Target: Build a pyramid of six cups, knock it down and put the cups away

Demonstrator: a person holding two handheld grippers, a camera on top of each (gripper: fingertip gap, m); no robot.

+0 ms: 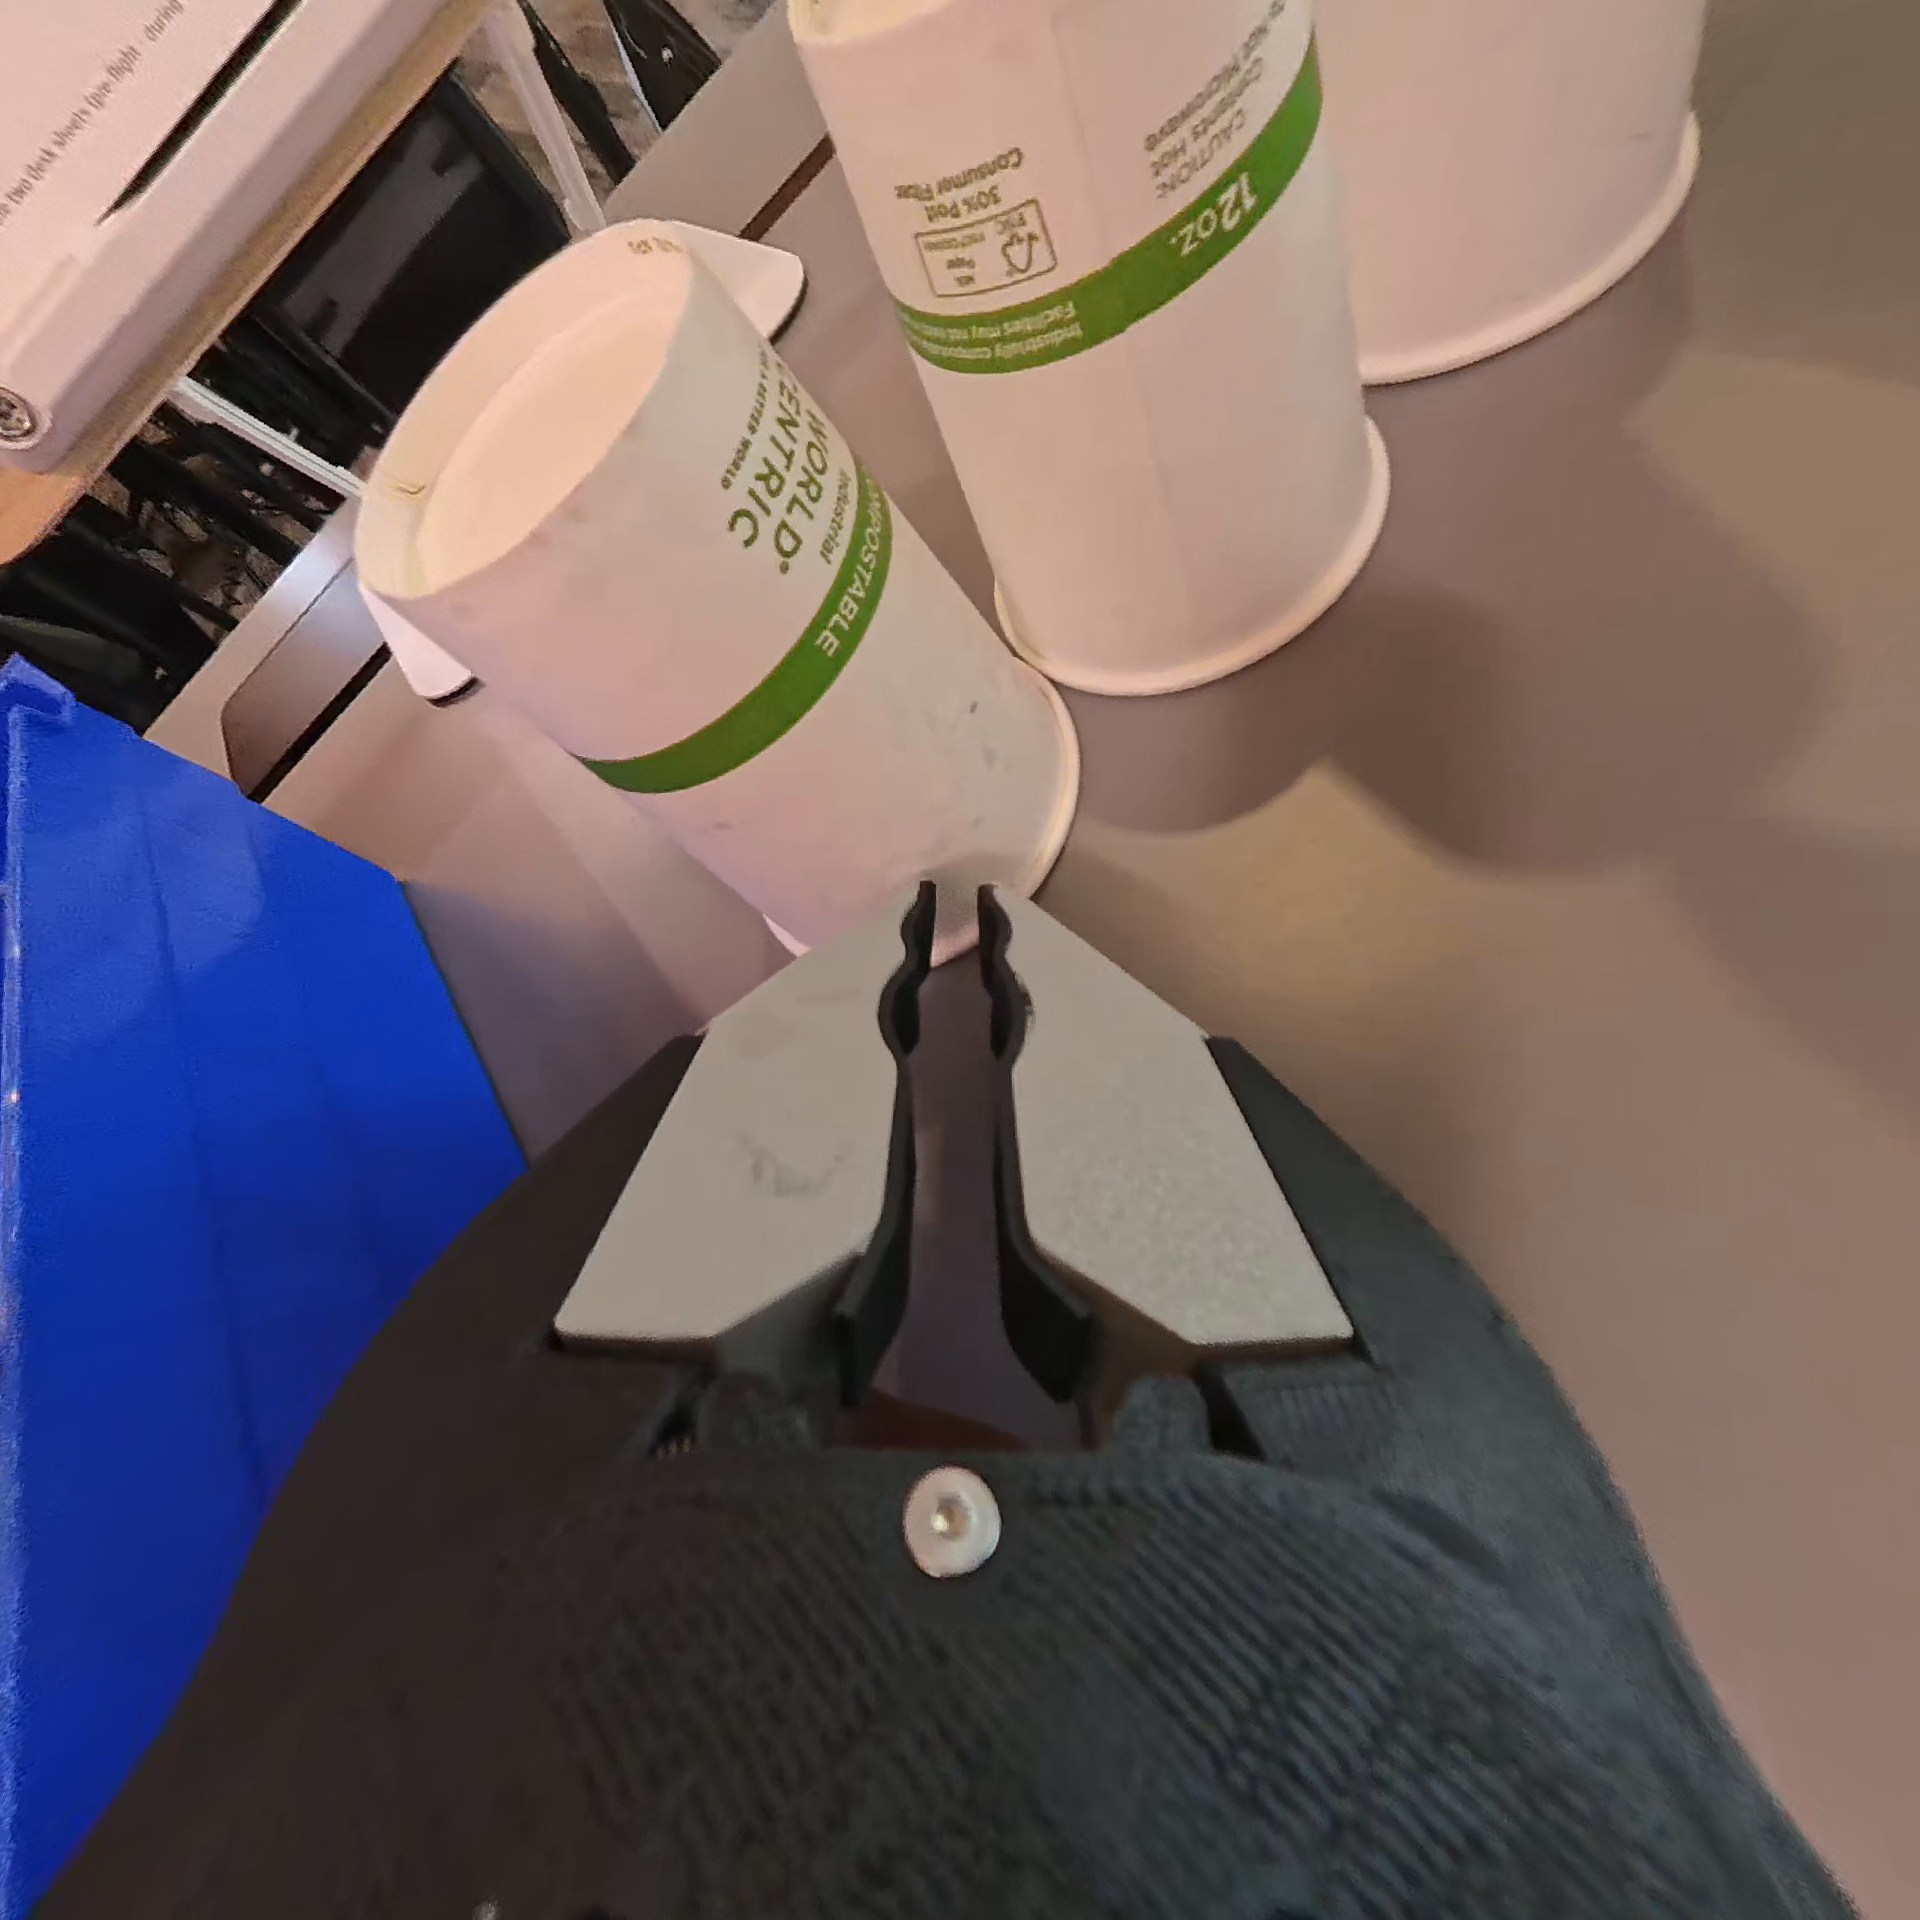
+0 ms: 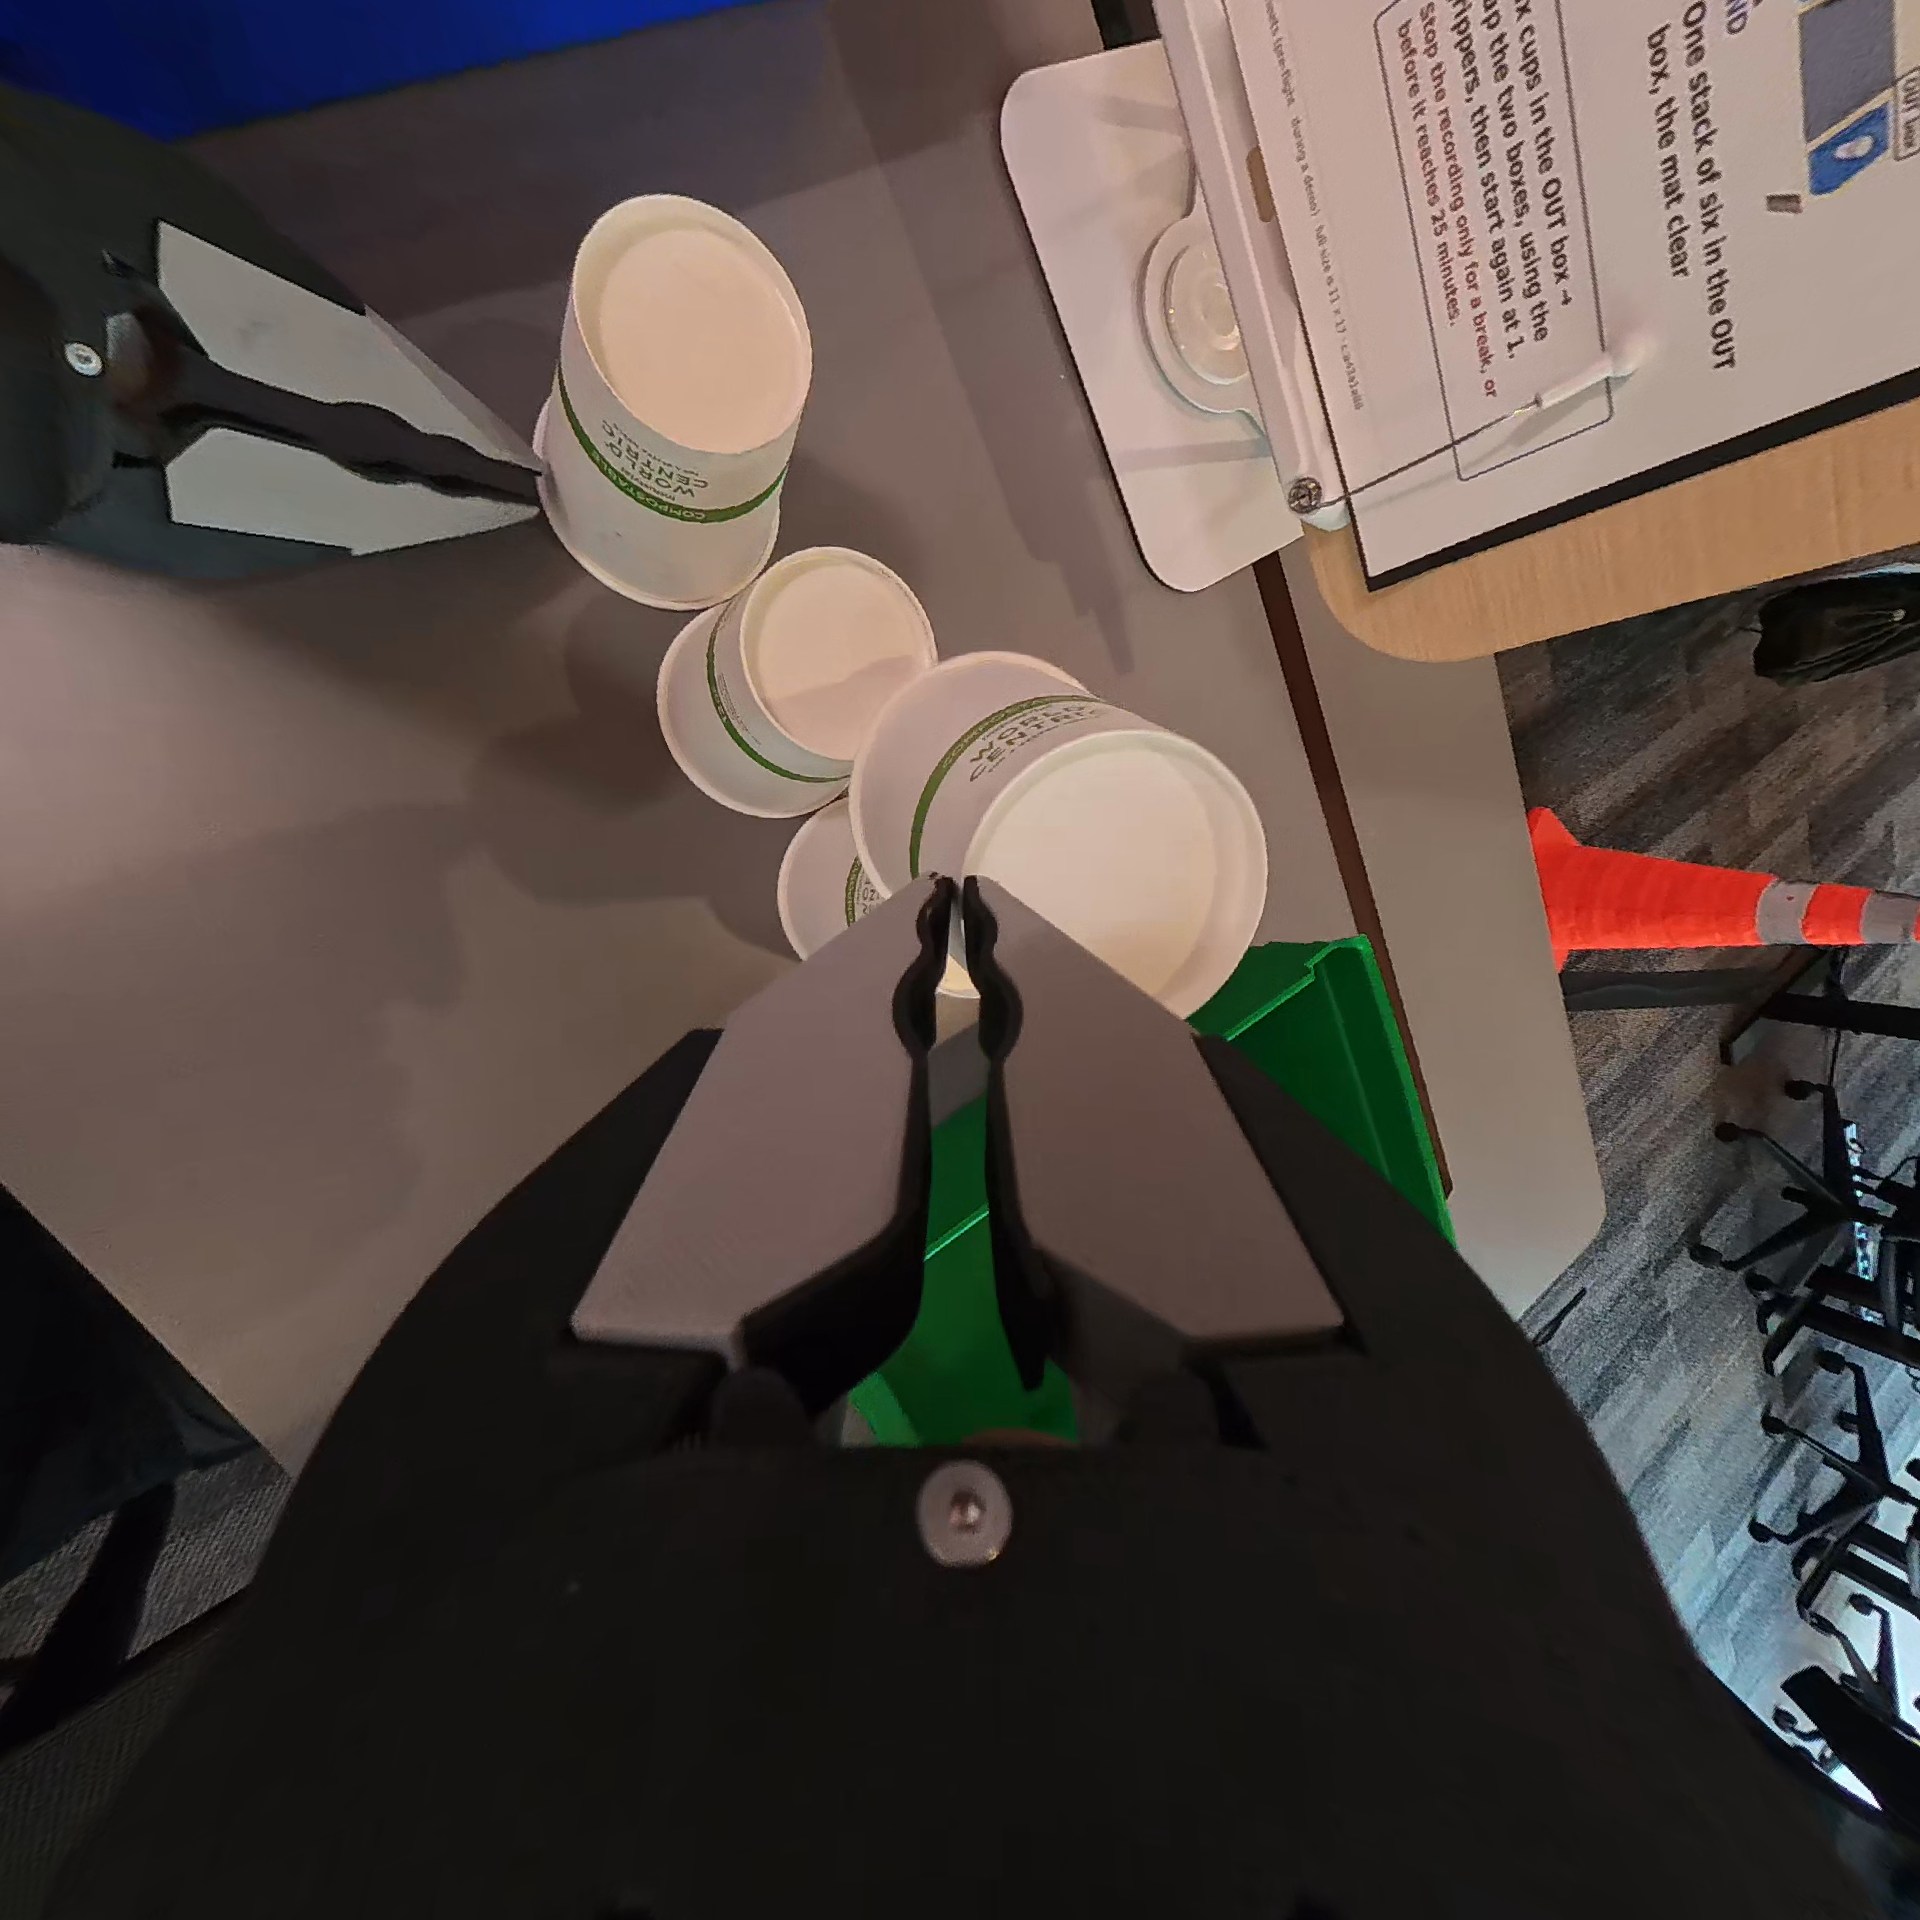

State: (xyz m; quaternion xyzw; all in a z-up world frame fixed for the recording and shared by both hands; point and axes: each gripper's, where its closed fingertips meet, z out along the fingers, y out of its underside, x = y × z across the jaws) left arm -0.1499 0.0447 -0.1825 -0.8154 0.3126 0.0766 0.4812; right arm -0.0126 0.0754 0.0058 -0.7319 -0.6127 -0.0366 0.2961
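Several white paper cups with green bands are on a grey mat (image 2: 312,831). My left gripper (image 1: 956,904) is shut on the rim of one cup (image 1: 727,592) and holds it tilted. The same gripper (image 2: 530,483) and cup (image 2: 686,416) show at the left of the right wrist view. Two more cups (image 1: 1122,364) (image 1: 1507,187) stand upside down behind it. My right gripper (image 2: 954,894) is shut on the edge of another cup (image 2: 1081,842), held above the mat. An upside-down cup (image 2: 800,686) stands between the two held ones. One more cup (image 2: 821,894) is partly hidden beneath.
A blue bin (image 1: 208,1143) is close on the left of my left gripper. A green bin (image 2: 1309,1060) lies under my right gripper near the table edge. A white stand (image 2: 1101,312) holds an instruction sheet (image 2: 1507,260). An orange cone (image 2: 1683,904) is on the floor. About 25 centimeters separates my left fingertips from my right.
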